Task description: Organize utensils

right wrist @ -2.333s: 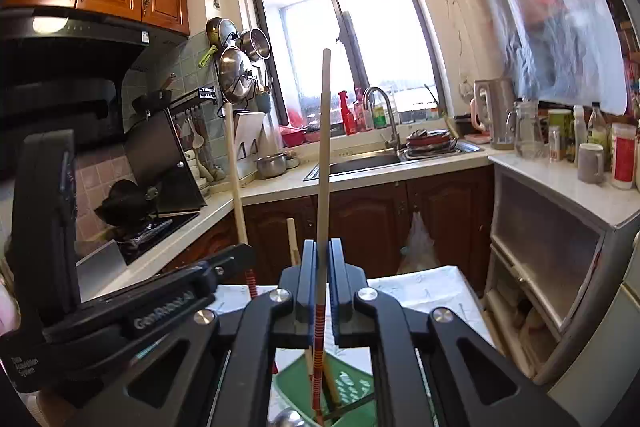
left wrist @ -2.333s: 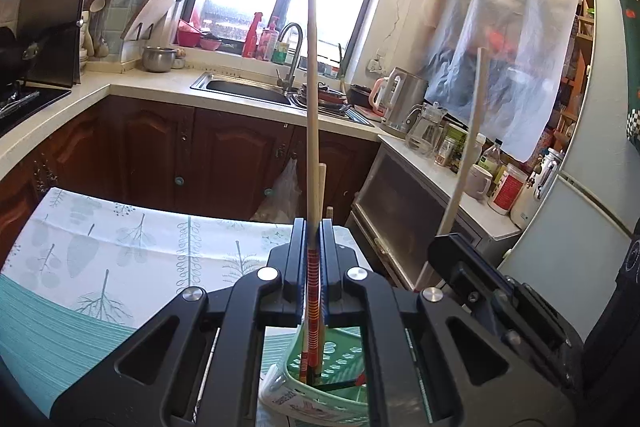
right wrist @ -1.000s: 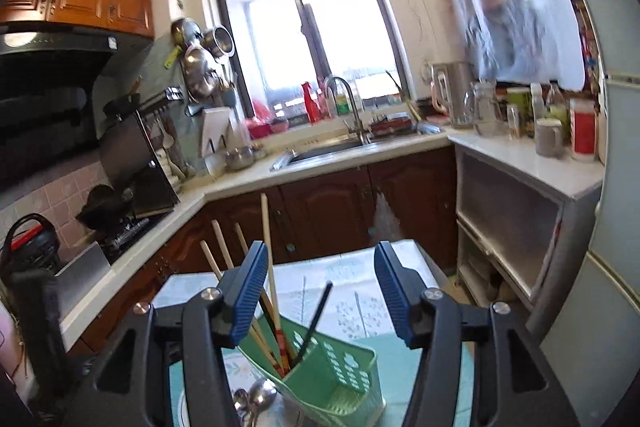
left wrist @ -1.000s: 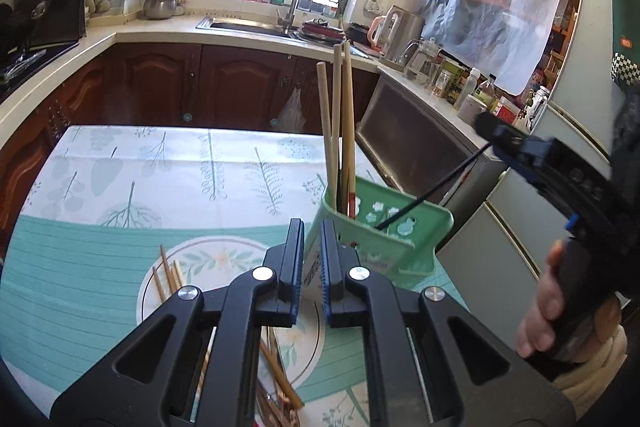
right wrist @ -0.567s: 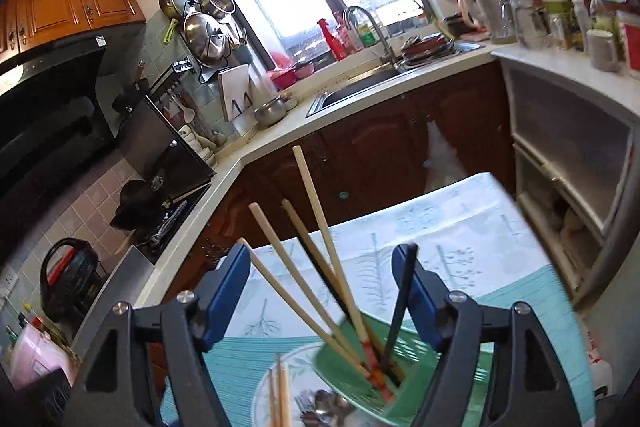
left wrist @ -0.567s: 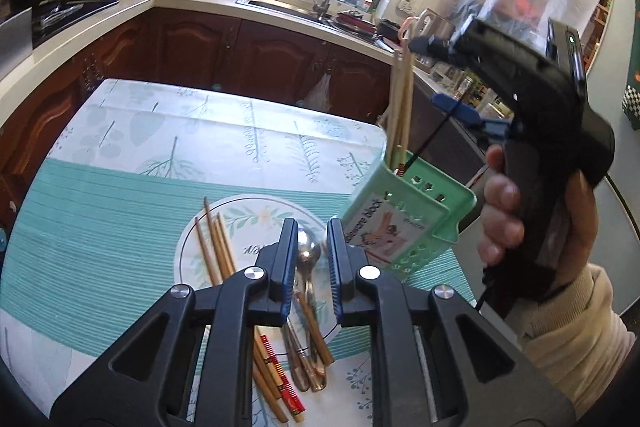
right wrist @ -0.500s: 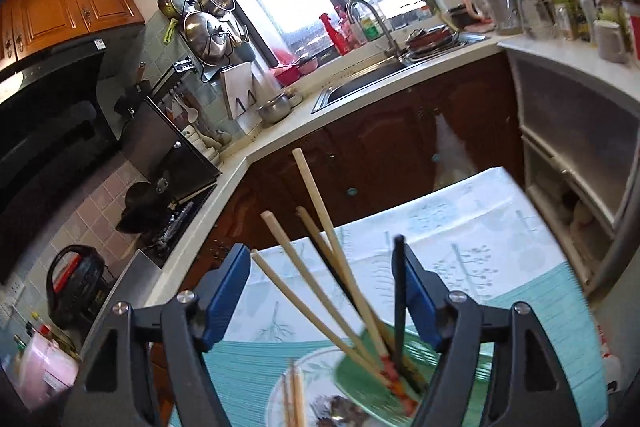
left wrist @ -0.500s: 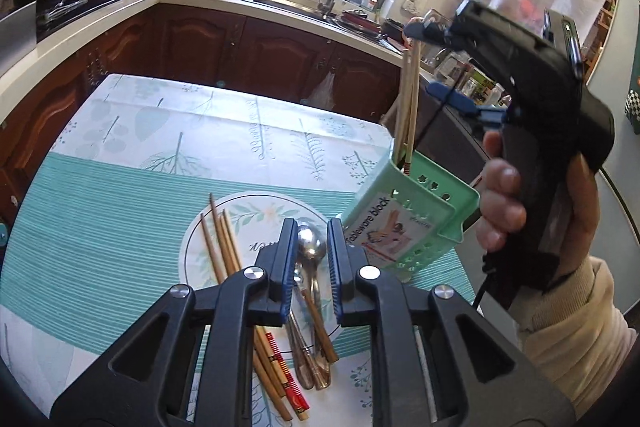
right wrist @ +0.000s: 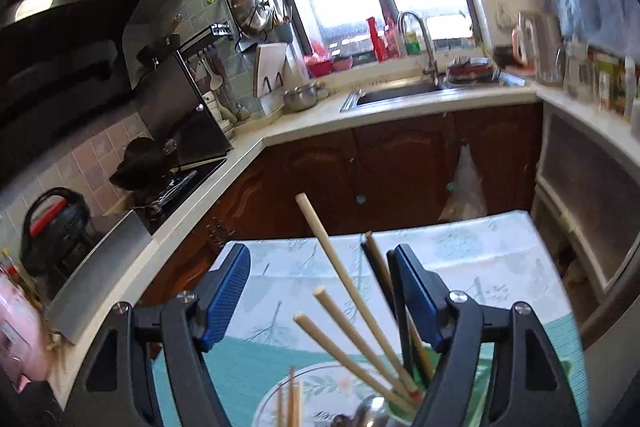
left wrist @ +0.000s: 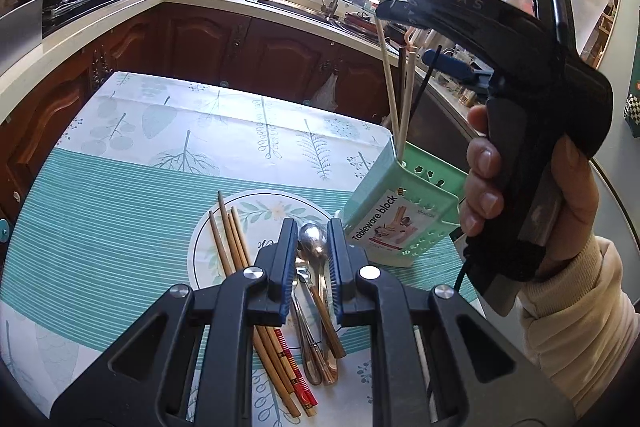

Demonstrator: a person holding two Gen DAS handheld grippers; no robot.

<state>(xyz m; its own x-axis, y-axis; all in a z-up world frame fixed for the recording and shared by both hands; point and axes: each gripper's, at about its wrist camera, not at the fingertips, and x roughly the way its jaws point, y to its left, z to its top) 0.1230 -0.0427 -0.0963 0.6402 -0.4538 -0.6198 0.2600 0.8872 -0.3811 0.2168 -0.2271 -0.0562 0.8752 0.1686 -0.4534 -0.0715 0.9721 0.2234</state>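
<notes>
Kitchen table [left wrist: 120, 187]: left gripper [left wrist: 313, 263] hangs nearly closed, empty, over plate [left wrist: 200, 247] spoons [left wrist: 314, 239]; right gripper [right wrist: 318, 291] gapes empty (chopsticks [right wrist: 344, 287] between its fingers) above caddy [left wrist: 400, 211].

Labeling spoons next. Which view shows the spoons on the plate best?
Left wrist: the spoons lie in full view on the plate, between the left gripper fingers. Right wrist shows only a blurred bowl at the bottom edge.

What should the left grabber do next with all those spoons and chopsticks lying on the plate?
Probably drop the left gripper a little onto the spoon lying right between its fingers and pinch it. Those fingers hold nothing, spoons and chopsticks wait on the plate, and the green holder already has chopsticks standing in it.
</notes>
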